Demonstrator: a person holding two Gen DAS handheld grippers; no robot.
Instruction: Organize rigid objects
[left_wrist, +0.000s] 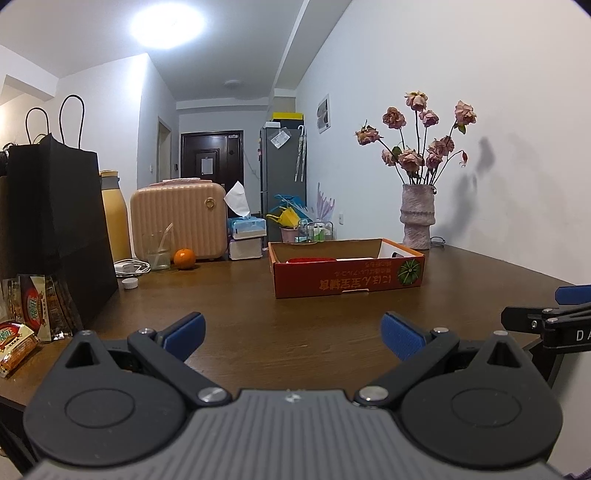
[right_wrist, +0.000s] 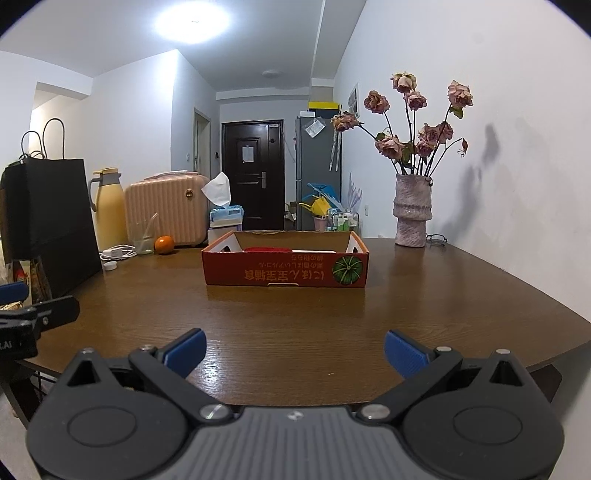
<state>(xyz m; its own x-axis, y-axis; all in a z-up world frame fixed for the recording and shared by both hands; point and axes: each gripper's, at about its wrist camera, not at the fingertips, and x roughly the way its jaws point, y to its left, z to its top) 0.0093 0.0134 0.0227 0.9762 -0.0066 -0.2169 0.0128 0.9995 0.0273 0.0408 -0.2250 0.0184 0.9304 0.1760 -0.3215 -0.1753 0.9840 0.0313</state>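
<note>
Both grippers, left gripper (left_wrist: 291, 334) and right gripper (right_wrist: 294, 350), hover wide open and empty over the near table (right_wrist: 295, 314), facing the far red box (right_wrist: 286, 271).

This is a lived-in home, an apartment dining area opening onto an entry hall. A dark front door (right_wrist: 253, 173) and a grey fridge (right_wrist: 314, 170) stand beyond a wooden table (right_wrist: 295, 325) holding a vase of dried roses (right_wrist: 412, 214), a tissue box (left_wrist: 246, 226), a small pink suitcase (left_wrist: 179, 219) and an orange (left_wrist: 184, 257).

Red cardboard box (right_wrist: 284, 271) with a green striped pumpkin print; brown woodgrain table (right_wrist: 406, 314); blue-padded tools.
</note>
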